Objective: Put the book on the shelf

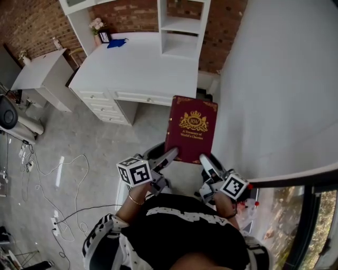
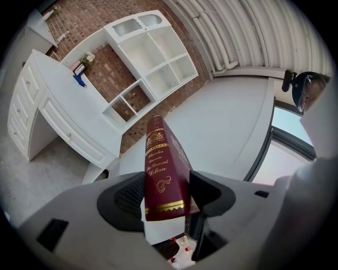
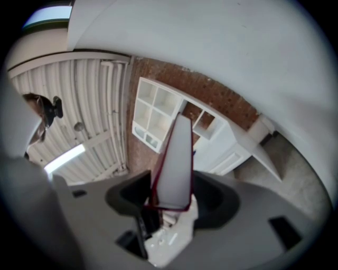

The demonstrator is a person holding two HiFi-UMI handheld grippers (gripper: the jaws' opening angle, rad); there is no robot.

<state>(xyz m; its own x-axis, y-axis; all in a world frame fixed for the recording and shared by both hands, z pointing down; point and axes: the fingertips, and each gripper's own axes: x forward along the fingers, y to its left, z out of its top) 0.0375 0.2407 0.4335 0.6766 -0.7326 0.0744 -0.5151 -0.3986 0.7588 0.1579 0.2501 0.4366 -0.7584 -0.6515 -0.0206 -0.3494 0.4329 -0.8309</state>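
Both pairs of jaws are closed on the red book (image 1: pixel 191 128) — the left gripper (image 2: pixel 166 196) clamps its lower end at the spine, gold lettering showing above the pads, and the right gripper (image 3: pixel 172 196) pinches the lower end on the page-edge side. The book is held in the air in front of the person, cover up, its far end pointing toward the white desk (image 1: pixel 137 68). The white shelf unit (image 1: pixel 182 26) stands on that desk against a brick wall (image 1: pixel 129 16) — well apart from the book.
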